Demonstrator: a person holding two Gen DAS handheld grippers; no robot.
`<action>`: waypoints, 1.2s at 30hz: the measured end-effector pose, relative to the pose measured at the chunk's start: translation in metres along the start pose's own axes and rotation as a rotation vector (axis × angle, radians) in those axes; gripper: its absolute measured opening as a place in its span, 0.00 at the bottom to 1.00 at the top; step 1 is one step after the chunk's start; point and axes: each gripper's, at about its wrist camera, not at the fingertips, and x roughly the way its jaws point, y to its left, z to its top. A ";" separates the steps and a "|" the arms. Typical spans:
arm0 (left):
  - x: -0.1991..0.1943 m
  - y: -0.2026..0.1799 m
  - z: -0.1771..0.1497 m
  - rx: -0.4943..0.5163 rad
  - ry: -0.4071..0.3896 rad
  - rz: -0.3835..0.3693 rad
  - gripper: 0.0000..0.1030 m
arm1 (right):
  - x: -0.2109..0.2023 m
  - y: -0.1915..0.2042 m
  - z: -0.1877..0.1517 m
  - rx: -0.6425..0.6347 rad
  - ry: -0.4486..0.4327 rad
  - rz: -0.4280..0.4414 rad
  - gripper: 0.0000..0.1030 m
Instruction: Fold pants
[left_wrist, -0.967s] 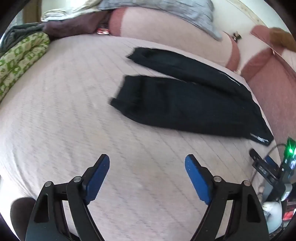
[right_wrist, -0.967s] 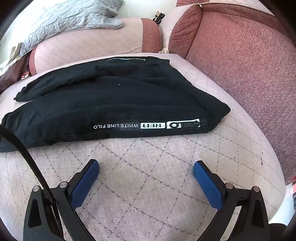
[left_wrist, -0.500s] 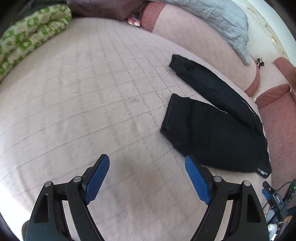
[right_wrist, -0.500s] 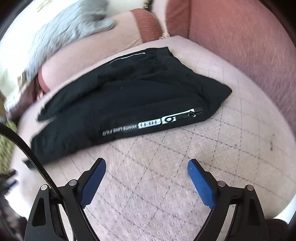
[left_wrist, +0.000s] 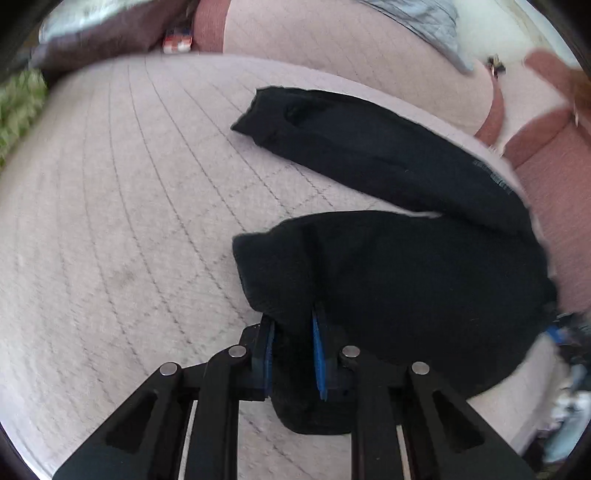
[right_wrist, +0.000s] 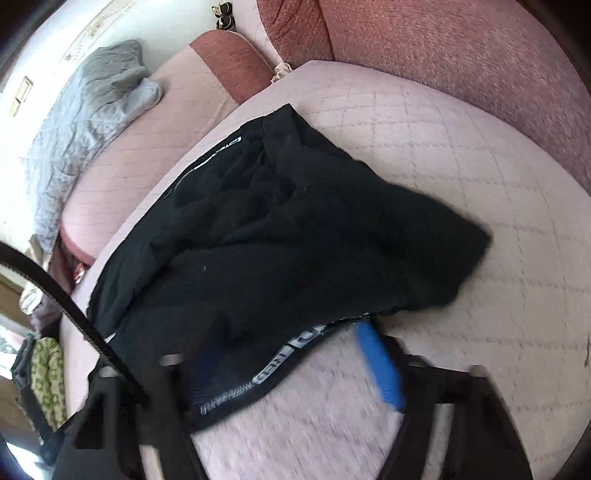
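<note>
Surface: a pale pink quilted mattress with diamond stitching; dark red upholstered cushions stand along its far edge.
Background: a grey blanket lies over the padded edge behind the mattress.
Pants: black pants lie on the mattress, the two legs spread apart in a V.
Left gripper: the left gripper is clenched on the hem of the nearer leg; black cloth fills the narrow gap between its blue pads.
Right gripper: the right gripper sits at the waist edge with the white lettered band; its jaws have just been closing, the cloth edge lies between them, the pads not yet pressing. The picture is blurred here.
</note>
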 end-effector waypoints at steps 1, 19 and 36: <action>-0.001 0.006 0.003 -0.021 0.017 0.002 0.16 | 0.004 0.001 0.003 0.002 0.011 -0.004 0.45; -0.055 0.047 -0.046 -0.132 0.023 -0.117 0.15 | -0.064 -0.012 -0.055 0.047 0.019 0.128 0.10; -0.106 0.078 -0.092 -0.118 -0.110 -0.043 0.37 | -0.118 -0.022 -0.072 -0.005 -0.093 0.180 0.42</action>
